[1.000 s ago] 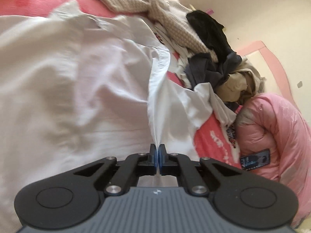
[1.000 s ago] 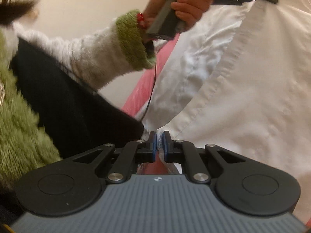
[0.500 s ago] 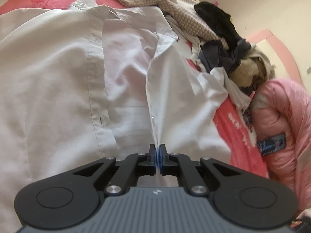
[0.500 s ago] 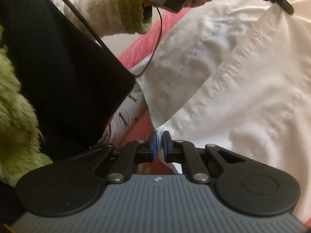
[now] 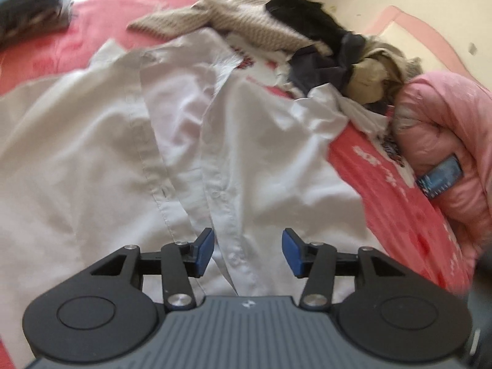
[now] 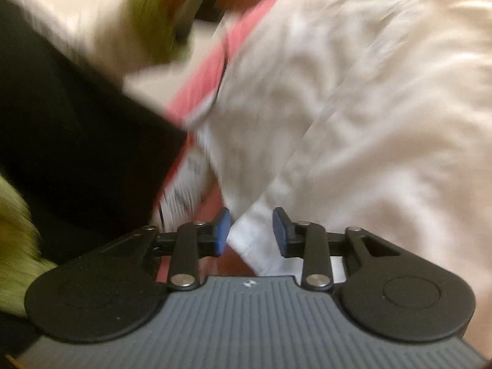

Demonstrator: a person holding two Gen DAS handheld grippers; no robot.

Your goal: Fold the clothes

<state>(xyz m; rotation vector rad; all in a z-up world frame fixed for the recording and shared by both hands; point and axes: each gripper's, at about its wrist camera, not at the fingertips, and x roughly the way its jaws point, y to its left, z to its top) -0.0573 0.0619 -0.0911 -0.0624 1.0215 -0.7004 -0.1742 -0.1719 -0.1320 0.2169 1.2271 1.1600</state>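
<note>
White shirt (image 5: pixel 92 160) spread flat on red bed (image 5: pixel 396 203).
Left gripper (image 5: pixel 247 252) and right gripper (image 6: pixel 250 230) just opened, jaws parted over shirt fabric, gripping nothing.

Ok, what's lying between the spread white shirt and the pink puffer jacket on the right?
In the left wrist view, a strip of the red bedspread with white lettering separates the white shirt from the pink puffer jacket; nothing else lies there.
</note>
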